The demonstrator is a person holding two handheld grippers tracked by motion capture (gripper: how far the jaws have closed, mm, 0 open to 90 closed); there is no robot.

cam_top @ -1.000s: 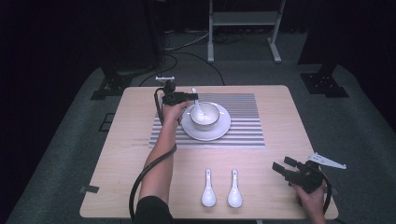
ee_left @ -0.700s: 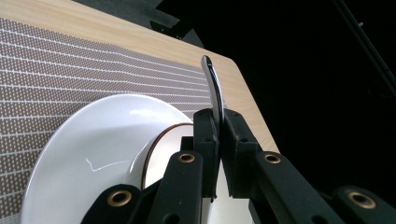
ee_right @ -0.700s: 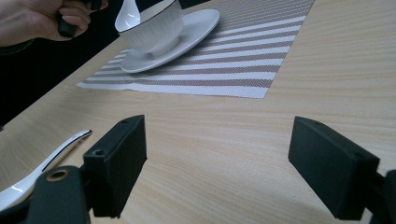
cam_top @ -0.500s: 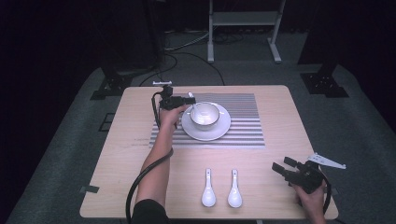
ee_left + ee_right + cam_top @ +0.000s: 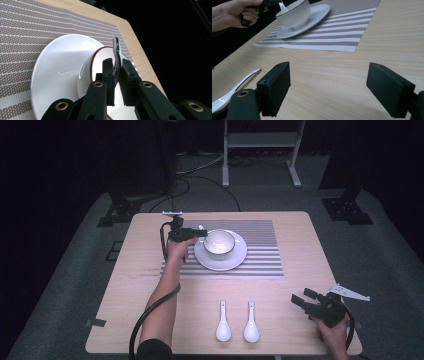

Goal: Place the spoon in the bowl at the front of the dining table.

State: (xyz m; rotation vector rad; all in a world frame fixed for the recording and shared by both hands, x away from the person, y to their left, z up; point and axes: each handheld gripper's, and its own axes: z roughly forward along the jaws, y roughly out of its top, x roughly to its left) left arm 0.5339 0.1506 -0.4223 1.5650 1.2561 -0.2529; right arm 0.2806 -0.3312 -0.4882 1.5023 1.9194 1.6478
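Note:
A white bowl with a dark rim stands on a white plate on the striped placemat. My left gripper hovers at the bowl's left rim, shut on the handle of a white spoon. In the left gripper view the jaws pinch the spoon handle upright over the bowl and plate. Two more white spoons lie side by side near the front edge. My right gripper rests at the front right, open and holding nothing.
The right gripper view looks across bare wood to the placemat, the bowl and the person's hand; one lying spoon is at its left. Dark floor, cables and a metal stand lie beyond the table.
My left gripper has drawn slightly nearer and leftward with the spoon, from over the bowl's middle to its left rim. The right gripper has stayed put.

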